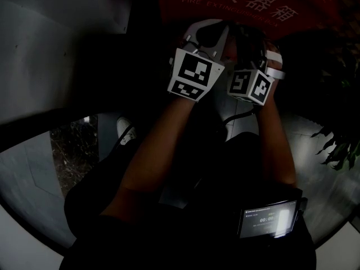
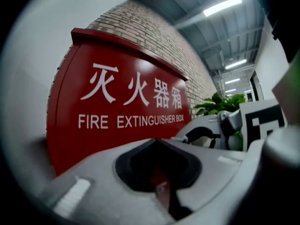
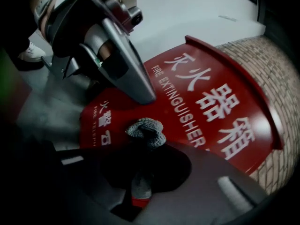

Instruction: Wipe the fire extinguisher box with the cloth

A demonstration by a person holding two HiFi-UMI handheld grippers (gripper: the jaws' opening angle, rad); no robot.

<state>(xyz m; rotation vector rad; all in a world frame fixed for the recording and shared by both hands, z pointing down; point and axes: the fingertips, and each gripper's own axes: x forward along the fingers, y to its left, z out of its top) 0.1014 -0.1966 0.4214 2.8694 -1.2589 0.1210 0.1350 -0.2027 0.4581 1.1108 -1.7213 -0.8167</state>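
Your right gripper (image 3: 142, 170) is clamped on the grey cloth (image 3: 146, 130). A strip of it runs up between the jaws, and a bunched end sticks out past the tips. That bunch sits over the near left part of the red fire extinguisher box (image 3: 211, 111), beside the white lettering. It looks to be at the surface, but from this angle you cannot tell whether it is pressing on it.

Your left gripper (image 2: 159, 163) has its jaws brought together to a thin slit with nothing between them, and a sliver of red shows through the slit. It points at the box front, where the white characters and English words fill the view. From the right gripper view, its tip hangs just left of the cloth, over the box's upper left edge.

From your head view the scene is dim. Both marker cubes are raised side by side, close together, just below the box. A brick wall (image 2: 154, 36) stands behind the box and a green plant (image 2: 220, 104) is to its right. A small lit screen (image 1: 267, 221) sits near your waist.
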